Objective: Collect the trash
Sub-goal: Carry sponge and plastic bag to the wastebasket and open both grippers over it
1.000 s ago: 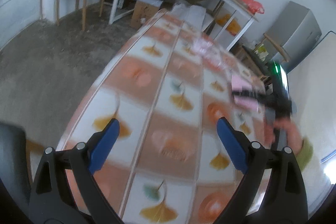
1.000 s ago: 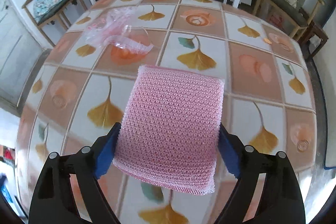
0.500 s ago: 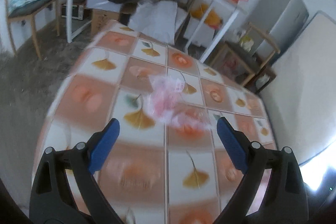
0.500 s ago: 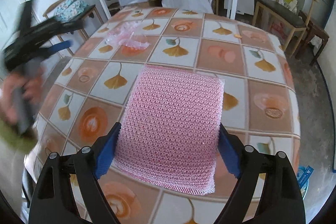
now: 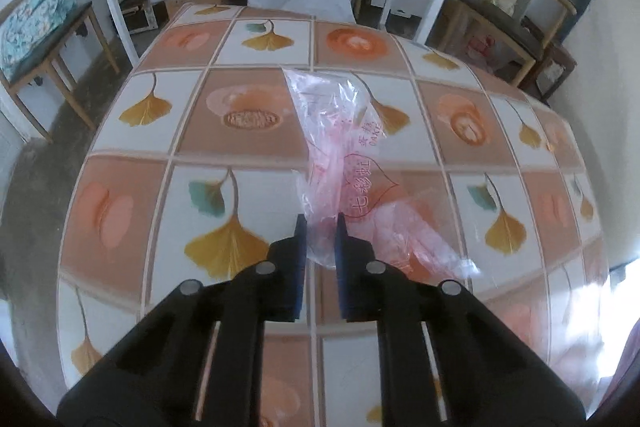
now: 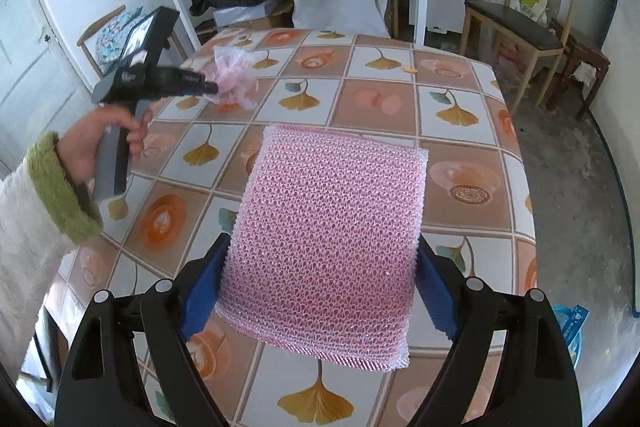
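tabletop (image 5: pixel 132 107), tiled cloth with leaf print, spans both views beneath the two tools.

pink mesh pad (image 6: pixel 332 243): held crosswise in the right hand-held gripper (image 6: pixel 320 291), jaws spread wide with a blue pad pressed on each side edge. it sits lifted above the tabletop. grip unchanged over the last second.

crumpled plastic bag (image 5: pixel 340 155), clear with pink print: lies on the tabletop directly ahead of the left hand-held gripper (image 5: pixel 320 227) and trails off to its right. a second ago this tool's jaws stood wide over bare cloth with the bag nowhere between them; now they are closing, almost together, with the near fold of film pinched between the tips. the right wrist view confirms the tips buried in the bag (image 6: pixel 236 79), a hand (image 6: pixel 100 143) on the grip handle.

finding: the bag appears captured but not yet lifted. thin film may slip free, so the hold needs proving on the lift. both pieces of trash then await a bin; none identified in view.
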`<state>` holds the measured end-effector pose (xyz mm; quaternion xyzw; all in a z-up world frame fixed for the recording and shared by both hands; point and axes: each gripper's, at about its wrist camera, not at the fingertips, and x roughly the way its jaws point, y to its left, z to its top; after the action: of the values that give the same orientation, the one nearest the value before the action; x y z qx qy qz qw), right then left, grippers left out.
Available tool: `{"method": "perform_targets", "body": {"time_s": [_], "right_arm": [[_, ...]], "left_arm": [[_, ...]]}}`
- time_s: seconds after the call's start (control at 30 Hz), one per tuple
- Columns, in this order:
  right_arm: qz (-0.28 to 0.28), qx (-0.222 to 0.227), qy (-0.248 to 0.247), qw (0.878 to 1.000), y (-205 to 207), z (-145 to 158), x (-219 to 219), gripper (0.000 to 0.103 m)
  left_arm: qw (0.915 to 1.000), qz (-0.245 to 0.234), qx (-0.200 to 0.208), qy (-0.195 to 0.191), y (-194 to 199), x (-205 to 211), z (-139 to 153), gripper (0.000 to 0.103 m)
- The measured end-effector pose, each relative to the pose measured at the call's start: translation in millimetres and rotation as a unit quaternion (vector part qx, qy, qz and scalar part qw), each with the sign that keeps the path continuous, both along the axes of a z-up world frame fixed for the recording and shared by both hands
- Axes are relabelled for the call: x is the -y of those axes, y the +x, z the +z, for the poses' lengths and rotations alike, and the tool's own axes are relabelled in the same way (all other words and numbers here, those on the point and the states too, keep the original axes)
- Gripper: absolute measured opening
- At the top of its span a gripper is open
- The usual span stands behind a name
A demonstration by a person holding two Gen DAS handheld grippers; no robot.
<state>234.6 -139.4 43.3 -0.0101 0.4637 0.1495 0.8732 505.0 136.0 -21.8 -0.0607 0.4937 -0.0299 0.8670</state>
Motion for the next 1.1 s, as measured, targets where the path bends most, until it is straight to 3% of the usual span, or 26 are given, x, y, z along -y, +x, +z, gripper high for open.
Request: {"method": "perform_targets", "body": {"time_s": [0.13, 0.27, 0.5, 0.6, 0.8, 1.1], "right_arm": [[-0.003, 0.005, 0.007, 1.0, -9, 7, 4, 0.083], [-0.005, 0.006, 0.013, 1.0, -22, 11, 8, 0.083], [-0.015, -0.004, 0.028, 0.999, -46, 11, 16, 0.083], [-0.021, -0.007, 0.033, 0.999, -56, 11, 19, 0.083], [-0.031, -0.011, 0.053, 0.998, -74, 17, 29, 0.083], [-0.067, 0.031, 0.076, 0.994, -110, 47, 66, 0.083]], "left_arm": [[0.9995, -0.016, 0.009, -0.026, -37, 1, 8, 0.01], [0.9961, -0.027, 0.027, -0.08, -98, 0, 19, 0.01], [0.9791, -0.009, 0.052, -0.197, -226, -11, 28, 0.01], [0.9725, 0.002, 0.066, -0.223, -271, -10, 31, 0.01], [0.9652, 0.007, 0.101, -0.241, -327, -4, 48, 0.01], [0.9594, -0.044, 0.137, -0.243, -354, 32, 83, 0.01]]}}
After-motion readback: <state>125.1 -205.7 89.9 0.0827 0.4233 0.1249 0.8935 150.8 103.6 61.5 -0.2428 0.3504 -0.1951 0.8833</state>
